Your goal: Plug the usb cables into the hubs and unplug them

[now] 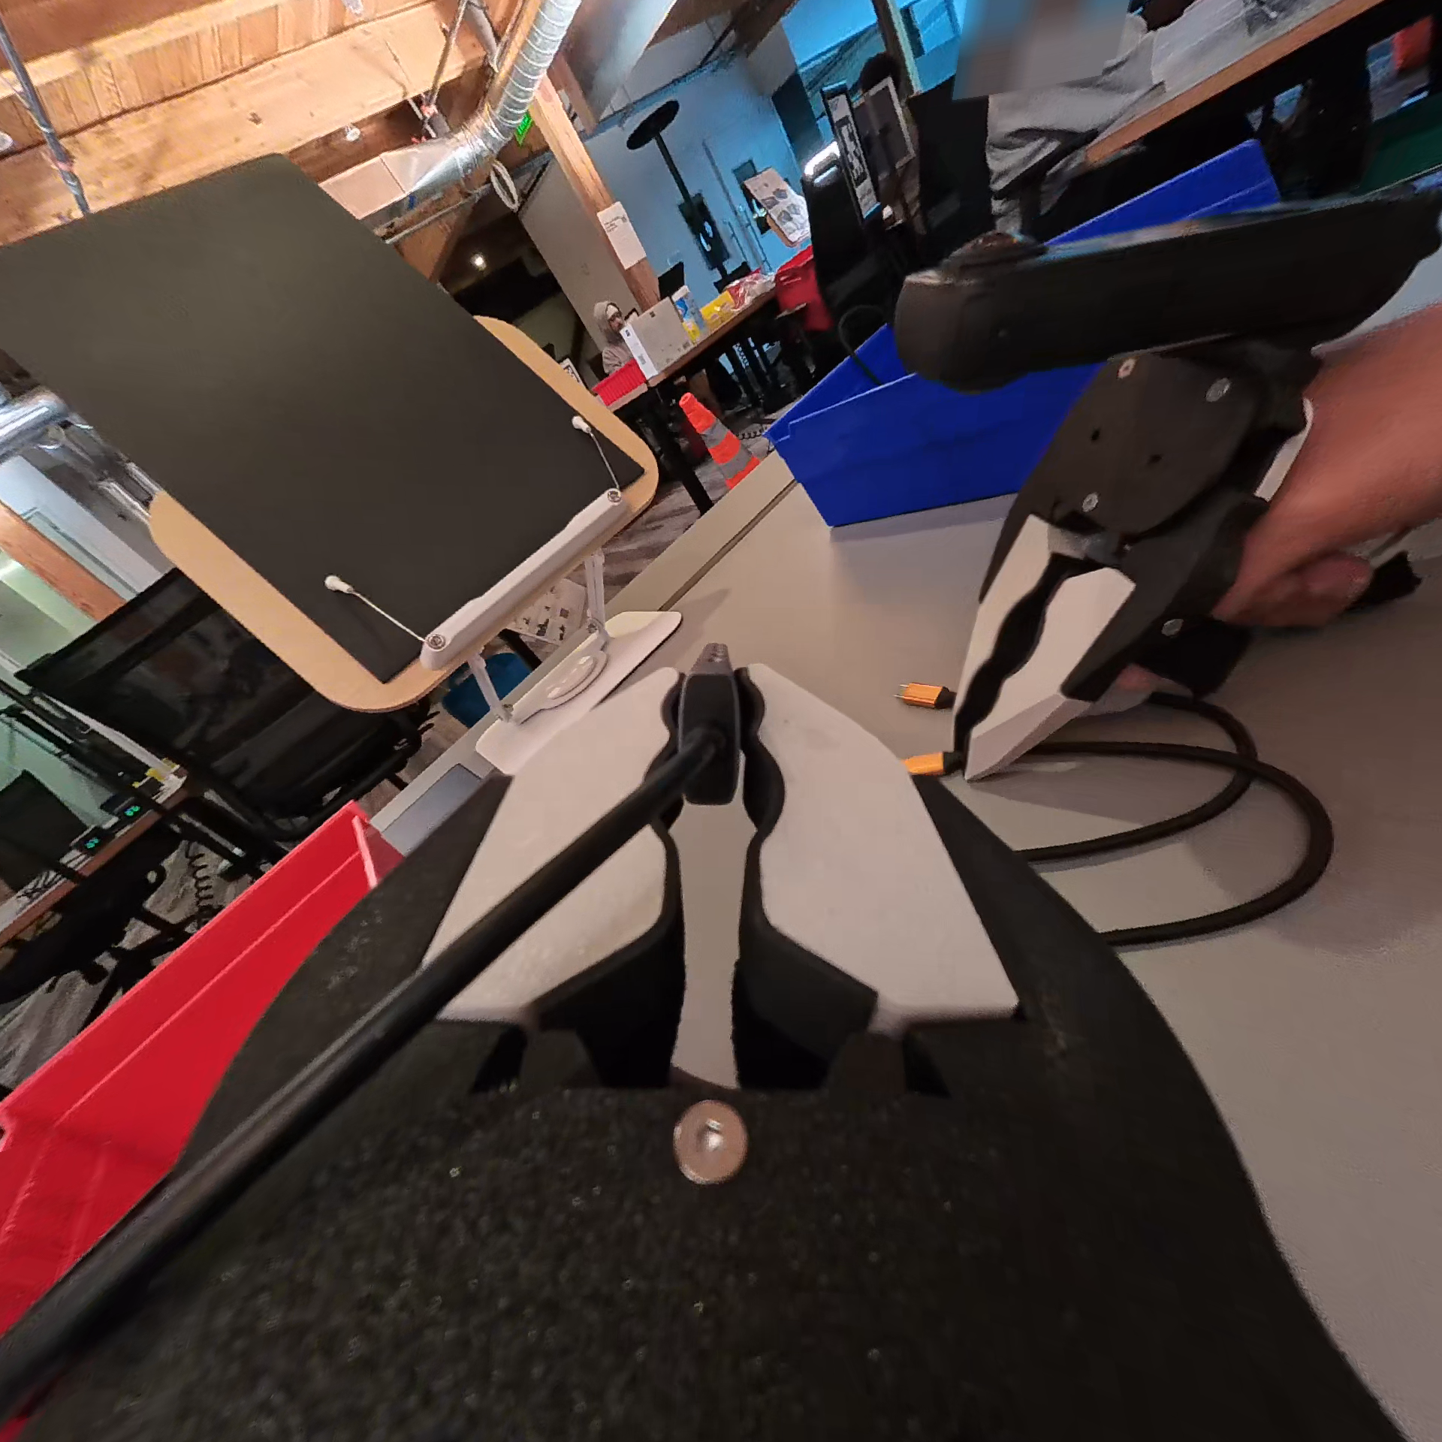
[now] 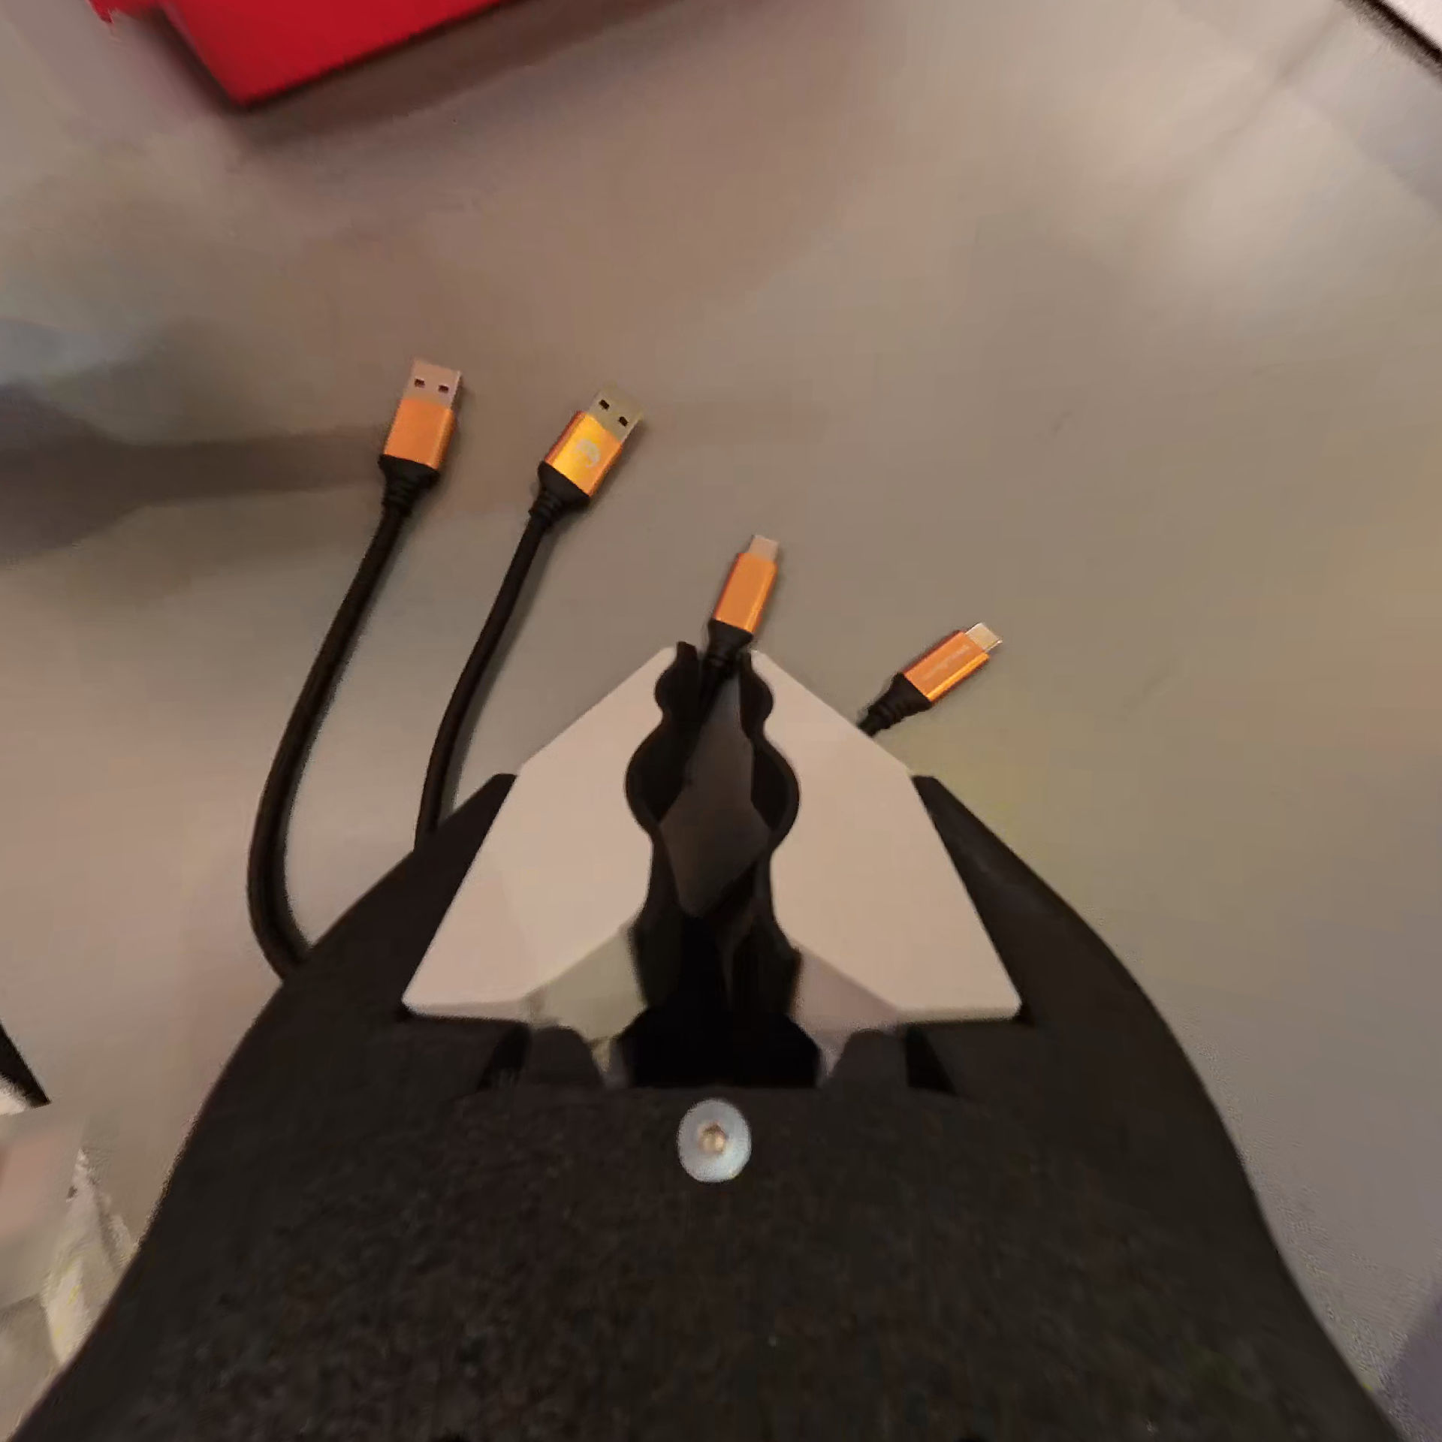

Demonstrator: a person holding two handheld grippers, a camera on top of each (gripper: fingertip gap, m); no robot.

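Observation:
My left gripper (image 1: 712, 683) is shut on a black cable plug (image 1: 708, 749) with a metal tip, held above the grey table (image 1: 780, 562); its black cable (image 1: 468, 936) trails back to the lower left. My right gripper (image 2: 714, 663) points down at the table and is shut on the black neck of a cable just behind its orange USB-C plug (image 2: 747, 585). The right gripper also shows in the left wrist view (image 1: 971, 749), held by a hand (image 1: 1342, 484), with the orange plug (image 1: 928, 765) sticking out from its tips.
Another orange USB-C plug (image 2: 944, 663) and two orange USB-A plugs (image 2: 421, 429) (image 2: 593, 452) lie on the table. Black cable loops (image 1: 1248, 819) lie behind the right gripper. A tilted black board on a white stand (image 1: 273, 406), a blue bin (image 1: 936, 437) and a red bin (image 1: 195, 1053) surround the area. There is about 15 cm between the tips of the two grippers.

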